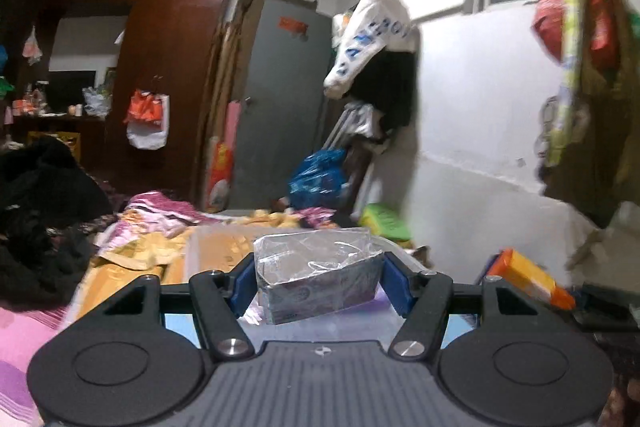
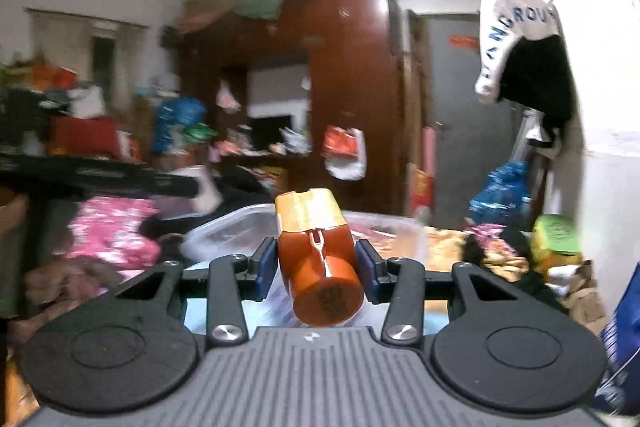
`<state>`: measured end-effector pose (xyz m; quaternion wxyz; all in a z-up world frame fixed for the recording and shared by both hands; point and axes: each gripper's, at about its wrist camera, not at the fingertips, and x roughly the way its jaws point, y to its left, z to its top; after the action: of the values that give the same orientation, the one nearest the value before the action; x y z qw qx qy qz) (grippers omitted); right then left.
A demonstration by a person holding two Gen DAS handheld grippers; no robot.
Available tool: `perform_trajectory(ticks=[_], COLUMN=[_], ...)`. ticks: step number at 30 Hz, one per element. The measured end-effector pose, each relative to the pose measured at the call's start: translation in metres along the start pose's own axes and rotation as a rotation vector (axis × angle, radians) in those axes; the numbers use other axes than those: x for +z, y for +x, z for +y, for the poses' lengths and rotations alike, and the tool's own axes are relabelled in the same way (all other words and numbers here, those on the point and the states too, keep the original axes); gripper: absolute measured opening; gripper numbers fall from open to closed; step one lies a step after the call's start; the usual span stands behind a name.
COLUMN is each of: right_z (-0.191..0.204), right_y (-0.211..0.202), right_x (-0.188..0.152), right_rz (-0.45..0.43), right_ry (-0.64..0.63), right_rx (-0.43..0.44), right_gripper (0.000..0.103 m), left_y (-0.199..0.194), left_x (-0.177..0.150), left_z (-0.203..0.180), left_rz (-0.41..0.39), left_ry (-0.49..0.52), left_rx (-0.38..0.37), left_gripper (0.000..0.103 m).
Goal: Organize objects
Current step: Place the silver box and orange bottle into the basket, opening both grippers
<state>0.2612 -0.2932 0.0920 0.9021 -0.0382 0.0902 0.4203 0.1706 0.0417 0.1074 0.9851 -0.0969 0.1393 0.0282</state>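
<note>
My left gripper (image 1: 318, 281) is shut on a grey box wrapped in clear plastic (image 1: 318, 277), held above a clear plastic storage bin (image 1: 216, 247) on the bed. My right gripper (image 2: 318, 267) is shut on an orange bottle with a yellow body (image 2: 316, 255), cap end towards the camera, held above the same clear bin (image 2: 224, 227). The orange and yellow bottle also shows at the right of the left wrist view (image 1: 528, 277), blurred.
The bed is covered with pink and yellow bedding (image 1: 132, 247) and dark clothes (image 1: 36, 211). A brown wardrobe (image 1: 168, 47), a grey door (image 1: 284, 99), hanging bags (image 1: 146, 119) and a white wall with clothes on a rail (image 1: 372, 39) lie beyond. A green box (image 2: 556, 235) sits at right.
</note>
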Motion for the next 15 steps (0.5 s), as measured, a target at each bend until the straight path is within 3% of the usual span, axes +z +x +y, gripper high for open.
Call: perform_trajectory(ticks=[5, 8, 15], right_z=[-0.016, -0.020, -0.021], right_y=[0.092, 0.127, 0.146], right_x=[0.030, 0.026, 0.016], right_rz=[0.165, 0.247, 0.296], right_ry=[0.005, -0.001, -0.005], right_rx=[-0.161, -0.230, -0.220], right_gripper=[0.046, 0.046, 0.046], left_y=[0.061, 0.071, 0.085], left_x=[0.018, 0.014, 0.005], left_z=[0.012, 0.018, 0.025], left_rz=[0.163, 0.185, 0.209], left_ry=[-0.023, -0.027, -0.029], left_rx=[0.108, 0.117, 0.129], left_gripper=[0.067, 0.067, 0.068])
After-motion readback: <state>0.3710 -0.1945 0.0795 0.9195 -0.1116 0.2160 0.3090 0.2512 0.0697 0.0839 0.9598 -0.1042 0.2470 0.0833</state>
